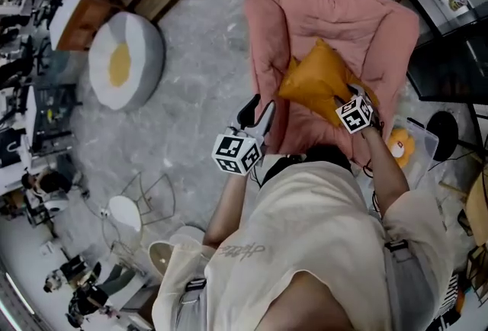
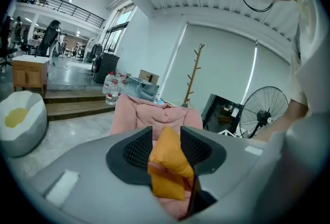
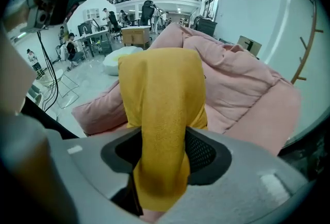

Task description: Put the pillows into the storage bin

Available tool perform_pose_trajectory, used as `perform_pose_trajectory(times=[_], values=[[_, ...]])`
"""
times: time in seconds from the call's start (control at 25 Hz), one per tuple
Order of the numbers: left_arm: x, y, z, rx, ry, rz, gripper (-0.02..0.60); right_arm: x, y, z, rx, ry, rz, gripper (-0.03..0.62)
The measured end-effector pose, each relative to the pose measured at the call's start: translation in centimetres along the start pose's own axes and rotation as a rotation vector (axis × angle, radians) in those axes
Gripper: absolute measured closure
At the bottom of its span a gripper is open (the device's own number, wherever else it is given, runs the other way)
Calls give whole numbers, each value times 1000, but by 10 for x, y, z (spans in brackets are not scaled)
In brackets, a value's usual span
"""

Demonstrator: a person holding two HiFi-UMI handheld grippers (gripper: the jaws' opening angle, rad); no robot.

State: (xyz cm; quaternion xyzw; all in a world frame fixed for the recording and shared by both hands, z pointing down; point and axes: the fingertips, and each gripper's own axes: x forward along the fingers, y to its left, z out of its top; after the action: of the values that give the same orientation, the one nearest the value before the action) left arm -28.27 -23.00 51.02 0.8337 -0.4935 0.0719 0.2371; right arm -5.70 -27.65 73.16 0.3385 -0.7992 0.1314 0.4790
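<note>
An orange-yellow pillow (image 1: 316, 81) lies on a pink padded lounge seat (image 1: 335, 17). My right gripper (image 1: 345, 99) is at the pillow's near right corner. Its pads are shut on a fold of the pillow (image 3: 160, 94), which fills the gap between the jaws of the right gripper (image 3: 164, 152). My left gripper (image 1: 258, 111) hovers open at the seat's front left edge, apart from the pillow. In the left gripper view the pillow (image 2: 167, 166) and the seat (image 2: 136, 112) show beyond the left gripper (image 2: 166, 141), whose jaws hold nothing. A clear plastic container (image 1: 423, 140) stands right of the seat.
A fried-egg-shaped beanbag (image 1: 126, 59) lies on the grey floor at the left, beside a wooden cabinet (image 1: 80, 17). A wire-frame stand (image 1: 149, 196) is near my left side. A floor fan (image 2: 263, 109) and a coat rack (image 2: 193, 73) stand behind the seat.
</note>
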Motion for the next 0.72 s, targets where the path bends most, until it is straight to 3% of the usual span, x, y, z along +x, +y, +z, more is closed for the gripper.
perform_pose_trajectory(times=[0.2,0.72], values=[[-30,-8,-9,36,-9,-50,405,-42,15,-15,76,-15,-87,355],[-67,-42,-41,109,18,-267,407,-133,74,-97,280,-1,-310,362]])
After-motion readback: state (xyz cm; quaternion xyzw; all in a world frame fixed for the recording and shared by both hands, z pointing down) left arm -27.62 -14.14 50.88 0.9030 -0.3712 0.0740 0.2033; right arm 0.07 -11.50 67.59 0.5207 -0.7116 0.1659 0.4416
